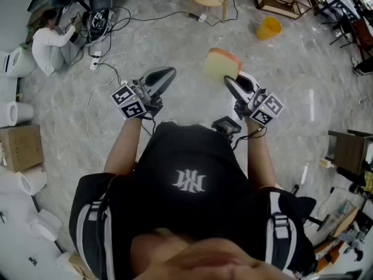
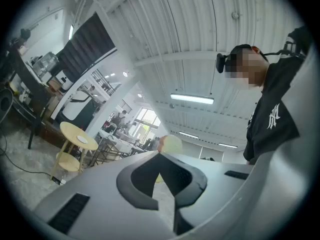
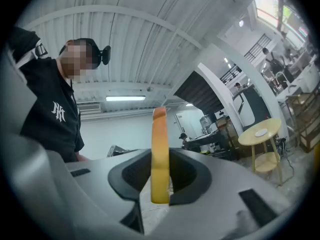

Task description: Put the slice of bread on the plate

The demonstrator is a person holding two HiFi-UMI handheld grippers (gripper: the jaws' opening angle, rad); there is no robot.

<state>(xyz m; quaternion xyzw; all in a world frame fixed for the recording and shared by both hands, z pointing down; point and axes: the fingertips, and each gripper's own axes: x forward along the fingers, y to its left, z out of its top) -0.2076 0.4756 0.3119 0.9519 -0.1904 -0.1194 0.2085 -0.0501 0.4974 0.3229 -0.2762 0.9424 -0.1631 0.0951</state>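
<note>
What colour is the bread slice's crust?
Orange-brown, on the pale flat bread slice; head view best.

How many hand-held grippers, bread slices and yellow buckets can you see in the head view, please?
Grey hand-held grippers: 2, left hand-held gripper and right hand-held gripper
Pale slice of bread with orange crust: 1
Yellow plastic bucket: 1
Total: 4

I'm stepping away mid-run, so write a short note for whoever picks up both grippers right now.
Right gripper: shut on the slice of bread, held on edge in the air.
Left gripper: shut, empty.
Plate: a small white dish on the round yellow table across the room may be it; I can't confirm.
Done: bread is in the grip.
Left: carry it to the plate, lay it down, release.
</note>
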